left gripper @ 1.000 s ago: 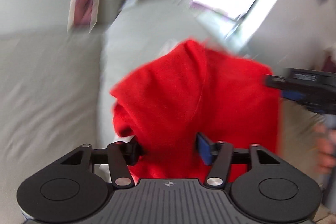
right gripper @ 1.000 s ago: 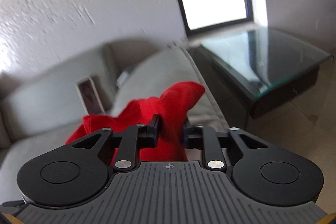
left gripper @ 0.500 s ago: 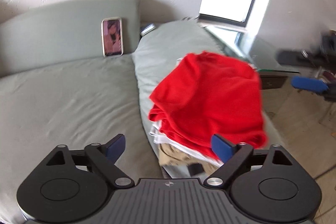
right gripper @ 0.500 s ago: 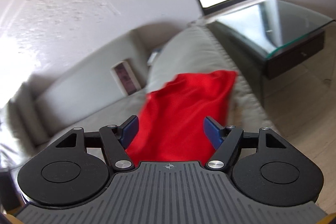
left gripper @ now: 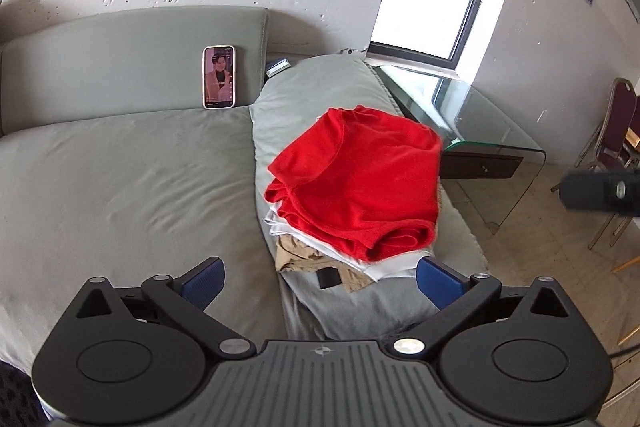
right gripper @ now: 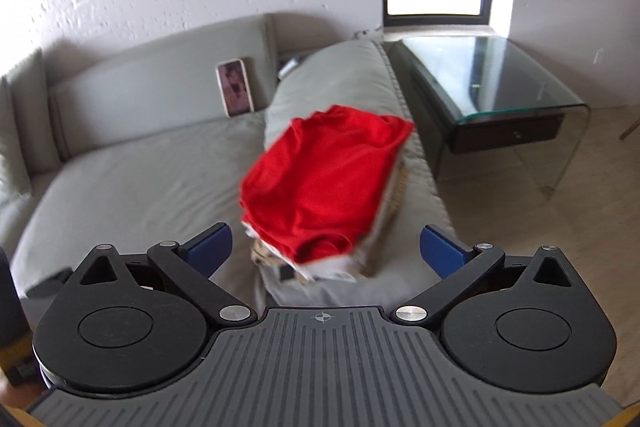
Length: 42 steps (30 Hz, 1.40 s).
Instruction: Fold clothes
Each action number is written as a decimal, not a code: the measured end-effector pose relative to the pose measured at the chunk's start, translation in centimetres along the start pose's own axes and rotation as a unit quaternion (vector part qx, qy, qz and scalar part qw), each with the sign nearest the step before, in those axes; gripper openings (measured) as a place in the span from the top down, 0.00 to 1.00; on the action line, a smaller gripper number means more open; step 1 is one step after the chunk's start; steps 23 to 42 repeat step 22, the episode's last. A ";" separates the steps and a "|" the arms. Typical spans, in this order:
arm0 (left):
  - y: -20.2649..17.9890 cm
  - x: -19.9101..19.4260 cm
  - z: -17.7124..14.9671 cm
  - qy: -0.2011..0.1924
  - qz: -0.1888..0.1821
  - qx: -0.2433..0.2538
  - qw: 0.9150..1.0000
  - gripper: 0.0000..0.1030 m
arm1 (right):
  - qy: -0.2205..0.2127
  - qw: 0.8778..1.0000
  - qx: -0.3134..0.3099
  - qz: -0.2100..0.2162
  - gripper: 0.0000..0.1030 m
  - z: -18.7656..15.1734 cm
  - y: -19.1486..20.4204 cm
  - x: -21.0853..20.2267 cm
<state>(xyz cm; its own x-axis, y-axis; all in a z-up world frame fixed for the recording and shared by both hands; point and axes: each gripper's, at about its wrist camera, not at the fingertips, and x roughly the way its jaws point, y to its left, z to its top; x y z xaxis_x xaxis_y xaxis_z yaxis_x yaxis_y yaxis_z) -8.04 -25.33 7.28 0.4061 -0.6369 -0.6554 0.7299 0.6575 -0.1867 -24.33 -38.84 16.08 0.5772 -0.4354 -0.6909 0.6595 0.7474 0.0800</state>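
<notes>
Here, the grey fabric sofa (left gripper: 120, 187) fills the frame's left and middle. At centre, on its padded arm, the folded red garment (left gripper: 356, 179) tops a white and tan clothes stack (left gripper: 320, 259). Both the left hand-held gripper (left gripper: 318, 283) and right hand-held gripper (right gripper: 324, 251) are opening, empty.

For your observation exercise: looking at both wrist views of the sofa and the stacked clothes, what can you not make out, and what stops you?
- Garments under the red garment: left wrist view, covered; only white and tan edges show.
- Red garment's folds: right wrist view, blurred.
- Phone screen detail: both views, too small.
- Small item behind the cushion: left wrist view, partly hidden.
- Right gripper: left wrist view, cut off by the edge, blurred.
</notes>
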 end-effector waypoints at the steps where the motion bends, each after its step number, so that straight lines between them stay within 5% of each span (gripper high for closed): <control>1: -0.3 -0.1 -0.1 -0.001 0.001 0.002 1.000 0.01 | 0.002 1.000 -0.004 -0.008 0.00 -0.4 -0.2 -0.4; 13: -2.9 -0.6 -0.9 -0.004 -0.006 0.036 0.999 0.01 | 0.011 1.000 0.017 -0.010 0.00 -2.5 -2.4 -1.1; 42: -2.8 -0.5 -0.9 -0.008 -0.013 0.034 0.999 0.01 | 0.016 1.000 0.024 -0.009 0.00 -2.7 -2.6 -0.7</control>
